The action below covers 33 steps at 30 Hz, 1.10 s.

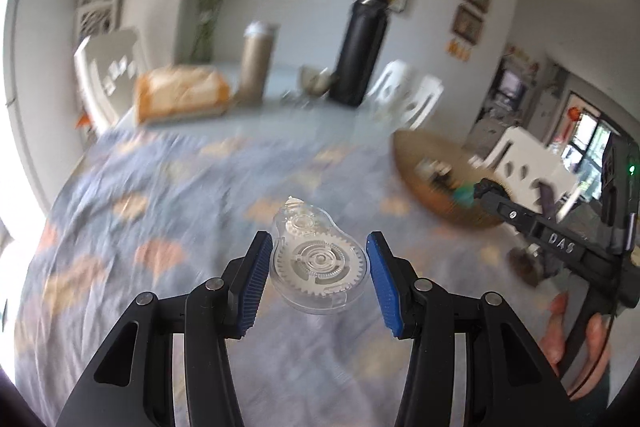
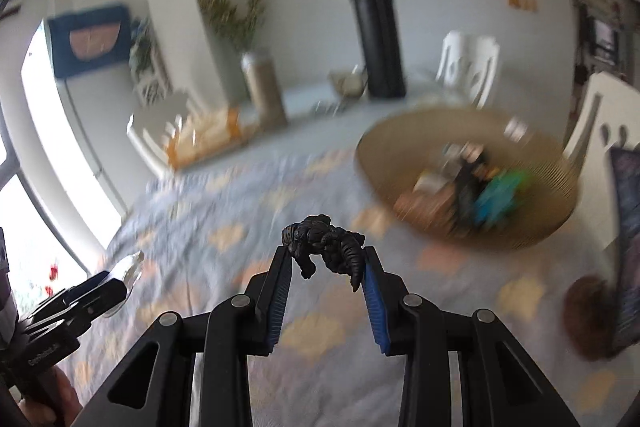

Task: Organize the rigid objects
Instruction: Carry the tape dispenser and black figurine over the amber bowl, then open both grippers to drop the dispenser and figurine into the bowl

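My left gripper [image 1: 318,237] is shut on a clear plastic correction-tape dispenser [image 1: 318,263] with visible gears, held off the patterned blue tablecloth [image 1: 160,211]. My right gripper [image 2: 326,251] is shut on a small black creature figurine [image 2: 320,241], pinched at the fingertips above the cloth. A round woven basket [image 2: 400,131] holding several small items sits ahead and to the right of both grippers. In the left wrist view the right gripper [image 1: 486,189] reaches toward the basket [image 1: 404,163]. The right wrist view shows the left gripper [image 2: 120,279] low at the left.
At the table's far side stand a tall black bottle [image 2: 378,39], a tan tumbler [image 2: 264,91], a small bowl [image 2: 348,81] and an orange-edged package [image 2: 208,139]. White chairs [image 2: 468,63] ring the table. A brown round object [image 2: 588,315] lies at the right.
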Available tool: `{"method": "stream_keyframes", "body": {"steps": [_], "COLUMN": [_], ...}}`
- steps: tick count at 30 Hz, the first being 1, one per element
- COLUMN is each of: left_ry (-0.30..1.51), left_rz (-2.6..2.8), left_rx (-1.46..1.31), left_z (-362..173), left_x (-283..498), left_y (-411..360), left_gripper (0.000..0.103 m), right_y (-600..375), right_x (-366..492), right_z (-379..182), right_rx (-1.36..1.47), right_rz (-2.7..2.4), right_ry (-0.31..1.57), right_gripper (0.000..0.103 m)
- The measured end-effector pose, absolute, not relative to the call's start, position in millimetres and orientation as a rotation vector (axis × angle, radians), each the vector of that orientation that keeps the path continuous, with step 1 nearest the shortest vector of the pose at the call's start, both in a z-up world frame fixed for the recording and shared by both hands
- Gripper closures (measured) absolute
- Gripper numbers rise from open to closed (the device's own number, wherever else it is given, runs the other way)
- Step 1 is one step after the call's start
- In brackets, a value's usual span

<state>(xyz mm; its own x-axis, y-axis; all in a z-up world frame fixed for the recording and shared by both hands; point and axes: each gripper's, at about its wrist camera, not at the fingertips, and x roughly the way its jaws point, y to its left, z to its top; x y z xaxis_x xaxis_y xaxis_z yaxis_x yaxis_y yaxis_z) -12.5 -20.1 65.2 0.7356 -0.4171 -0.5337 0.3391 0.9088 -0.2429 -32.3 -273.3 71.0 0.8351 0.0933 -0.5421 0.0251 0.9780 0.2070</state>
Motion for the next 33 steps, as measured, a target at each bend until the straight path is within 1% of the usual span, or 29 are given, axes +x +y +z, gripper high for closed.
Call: {"method": "stream_keyframes", "body": {"steps": [6, 9, 12, 14, 17, 22, 25, 26, 27, 29, 33], "left_ry": [0.551, 0.537, 0.557, 0.593, 0.683, 0.843, 0.894, 0.908, 0.92, 0.889, 0.814], "left_rz": [-0.548, -0.607, -0.689, -0.733, -0.771, -0.778, -0.799, -0.81, -0.806, -0.794, -0.73], "left_rx": [-0.118, -0.104, -0.117, -0.124, -0.13, -0.121, -0.106, -0.108, -0.112, -0.125, -0.126], "left_z": [118, 133, 134, 125, 102, 47, 29, 27, 29, 40, 65], "left_x": [18, 38, 64, 81, 104, 134, 137, 137, 138, 131, 113], "left_y": [-74, -105, -138, -161, -192, -233, -243, -243, -243, -232, -190], "left_gripper": [0.057, 0.057, 0.057, 0.057, 0.057, 0.057, 0.057, 0.054, 0.045, 0.041, 0.033], "right_y": [-303, -324, -347, -362, -376, -387, -392, -394, -397, -402, -394], "right_x": [-43, -49, -50, -42, -24, 13, 28, 29, 29, 25, 9], "right_z": [125, 148, 164, 165, 153, 105, 87, 84, 83, 89, 109], "right_rx": [0.218, 0.242, 0.261, 0.276, 0.285, 0.292, 0.308, 0.32, 0.329, 0.336, 0.309], "right_rz": [-0.05, -0.114, -0.177, -0.213, -0.244, -0.277, -0.277, -0.272, -0.275, -0.277, -0.254], "right_ry": [0.45, 0.391, 0.37, 0.388, 0.449, 0.635, 0.725, 0.736, 0.739, 0.726, 0.651], "right_gripper": [0.069, 0.069, 0.069, 0.069, 0.069, 0.069, 0.069, 0.069, 0.068, 0.057, 0.056]}}
